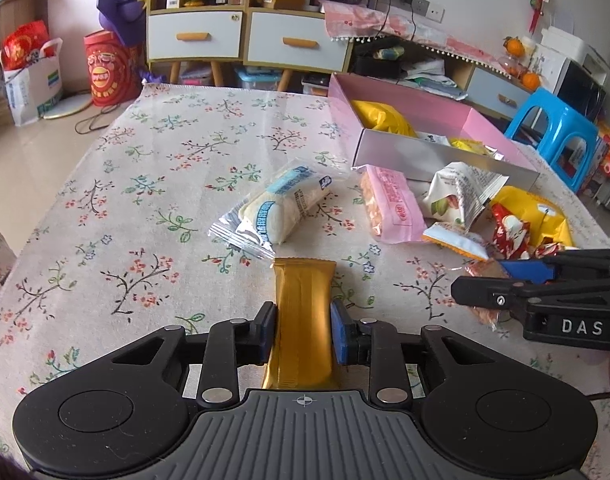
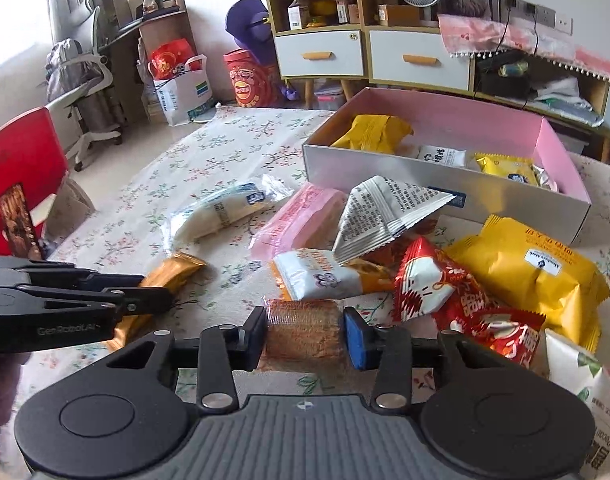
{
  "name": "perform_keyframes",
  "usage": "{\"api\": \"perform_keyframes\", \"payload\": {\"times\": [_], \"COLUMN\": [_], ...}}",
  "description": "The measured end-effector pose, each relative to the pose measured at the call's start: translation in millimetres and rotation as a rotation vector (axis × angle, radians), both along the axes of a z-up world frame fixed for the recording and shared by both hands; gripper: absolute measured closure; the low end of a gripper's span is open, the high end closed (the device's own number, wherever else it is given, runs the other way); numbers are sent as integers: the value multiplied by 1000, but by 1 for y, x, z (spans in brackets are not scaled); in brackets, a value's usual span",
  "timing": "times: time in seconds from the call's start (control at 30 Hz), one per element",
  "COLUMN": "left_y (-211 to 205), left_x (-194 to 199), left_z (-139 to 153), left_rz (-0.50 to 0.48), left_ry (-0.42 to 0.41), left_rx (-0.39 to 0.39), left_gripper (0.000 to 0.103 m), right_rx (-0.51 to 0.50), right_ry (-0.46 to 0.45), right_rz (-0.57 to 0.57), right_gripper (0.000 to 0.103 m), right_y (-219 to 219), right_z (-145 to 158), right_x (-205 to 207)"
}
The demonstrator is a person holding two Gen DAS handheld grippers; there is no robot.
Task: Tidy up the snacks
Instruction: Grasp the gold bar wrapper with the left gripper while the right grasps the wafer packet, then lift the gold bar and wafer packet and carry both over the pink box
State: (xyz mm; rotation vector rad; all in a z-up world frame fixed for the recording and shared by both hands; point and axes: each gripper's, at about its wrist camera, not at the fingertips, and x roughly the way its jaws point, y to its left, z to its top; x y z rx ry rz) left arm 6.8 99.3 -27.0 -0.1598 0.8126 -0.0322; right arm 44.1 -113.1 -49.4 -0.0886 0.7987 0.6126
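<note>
The left gripper (image 1: 304, 330) is squeezing the gold bar (image 1: 303, 312), and the right gripper (image 2: 304, 338) is squeezing the brown cake (image 2: 303, 334), probably to put both in the pink box (image 2: 445, 128).

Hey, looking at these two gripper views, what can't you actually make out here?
- Pink box, left wrist view: its near wall hides most of what is inside.
- Gold bar, left wrist view: its near end is behind the left gripper.
- Clear-wrapped biscuit in the right gripper: no label shows.
- Packet print: too small to read.
</note>
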Motion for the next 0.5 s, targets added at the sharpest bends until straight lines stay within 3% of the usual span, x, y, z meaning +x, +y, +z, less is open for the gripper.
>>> {"api": "perform_keyframes", "payload": {"times": [0.5], "left_y": [0], "left_x": [3], "left_z": [22], "left_rz": [-1], "left_ry": [-26], "left_rx": [-85], "left_gripper": [77], "right_rx": [78], "right_ry": [6], "right_rz": [26], "right_gripper": [73], "right_y": [-1], "right_z": [30], "right_x": [-16]}}
